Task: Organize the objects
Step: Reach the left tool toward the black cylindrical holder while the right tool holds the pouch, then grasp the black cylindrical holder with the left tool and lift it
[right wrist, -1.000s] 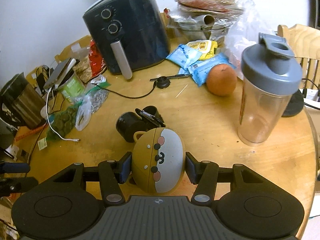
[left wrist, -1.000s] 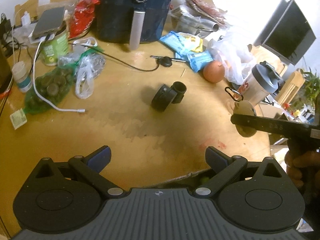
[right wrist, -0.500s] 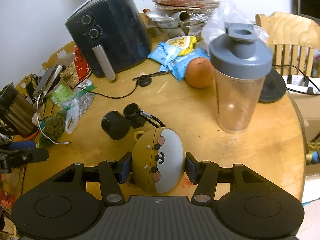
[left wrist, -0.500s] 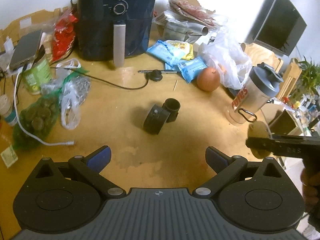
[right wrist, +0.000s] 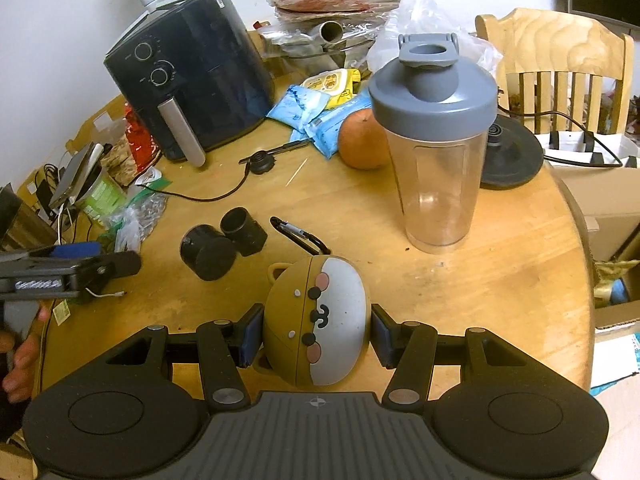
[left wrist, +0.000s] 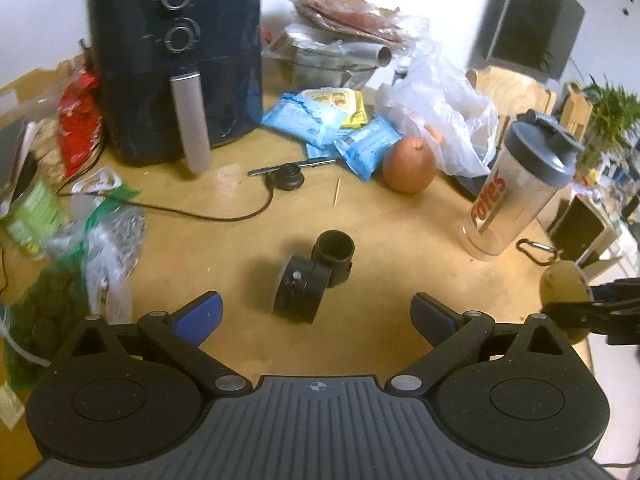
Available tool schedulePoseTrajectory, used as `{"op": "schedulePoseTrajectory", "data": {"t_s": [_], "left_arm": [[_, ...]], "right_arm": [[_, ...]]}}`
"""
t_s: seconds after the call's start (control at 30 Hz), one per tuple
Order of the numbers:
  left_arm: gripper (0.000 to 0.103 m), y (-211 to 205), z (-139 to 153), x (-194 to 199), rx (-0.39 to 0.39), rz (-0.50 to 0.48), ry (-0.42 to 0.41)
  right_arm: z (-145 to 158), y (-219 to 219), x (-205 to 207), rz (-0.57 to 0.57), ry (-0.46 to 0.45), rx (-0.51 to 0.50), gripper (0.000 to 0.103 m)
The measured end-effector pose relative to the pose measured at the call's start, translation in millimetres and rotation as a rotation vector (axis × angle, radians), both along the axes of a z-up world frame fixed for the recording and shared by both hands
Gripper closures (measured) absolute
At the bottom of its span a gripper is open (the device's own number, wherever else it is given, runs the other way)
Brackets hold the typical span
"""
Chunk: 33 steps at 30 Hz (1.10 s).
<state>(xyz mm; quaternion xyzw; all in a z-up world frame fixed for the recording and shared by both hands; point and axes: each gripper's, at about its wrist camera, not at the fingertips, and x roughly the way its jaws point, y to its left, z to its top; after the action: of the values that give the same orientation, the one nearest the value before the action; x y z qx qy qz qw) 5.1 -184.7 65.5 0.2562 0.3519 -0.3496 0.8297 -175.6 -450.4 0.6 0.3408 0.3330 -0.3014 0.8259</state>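
My right gripper is shut on a brown and grey bear-face case with a black carabiner, held above the round wooden table. The case also shows at the right edge of the left wrist view. My left gripper is open and empty above the table's near side. A black caster wheel lies just beyond its fingers; it also shows in the right wrist view. A clear shaker bottle with a grey lid stands right of centre.
A black air fryer stands at the back left. An orange, blue snack packets, a plastic bag, a black cable and bagged items clutter the table. A wooden chair is behind.
My left gripper has moved forward and right, so the caster wheel is nearer its fingers. My right gripper has moved right with the case, closer to the shaker bottle.
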Motion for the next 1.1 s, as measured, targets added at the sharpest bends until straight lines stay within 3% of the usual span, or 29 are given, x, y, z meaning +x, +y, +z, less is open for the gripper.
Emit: {"op": "schedulePoseTrajectory", "data": {"t_s": [0.2, 0.33, 0.77, 0.87, 0.97, 1.1], "left_arm": [[0.002, -17.7, -6.5, 20.7, 0.041, -0.048, -0.004], [0.015, -25.7, -17.8, 32.5, 0.083, -0.059, 0.006], [0.022, -36.5, -49.5, 57.4, 0.165, -0.079, 0.05], [0.037, -42.9, -55.7, 56.8, 0.193, -0.1, 0.045], [0.059, -47.1, -62.6, 56.3, 0.225, -0.114, 0.04], [0.064, -45.6, -63.9, 55.7, 0.23, -0.119, 0.037]], "right_arm": [[4.6, -4.7, 3.5, 0.003, -0.002, -0.01, 0.046], [10.3, -9.5, 8.8, 0.005, -0.002, -0.026, 0.046], [20.7, -0.7, -6.3, -0.055, -0.013, -0.048, 0.046], [19.7, 3.5, -17.1, -0.082, -0.003, -0.051, 0.046], [20.3, 6.2, -27.6, -0.109, 0.002, -0.053, 0.046], [21.5, 9.3, -37.1, -0.132, 0.004, -0.059, 0.046]]}}
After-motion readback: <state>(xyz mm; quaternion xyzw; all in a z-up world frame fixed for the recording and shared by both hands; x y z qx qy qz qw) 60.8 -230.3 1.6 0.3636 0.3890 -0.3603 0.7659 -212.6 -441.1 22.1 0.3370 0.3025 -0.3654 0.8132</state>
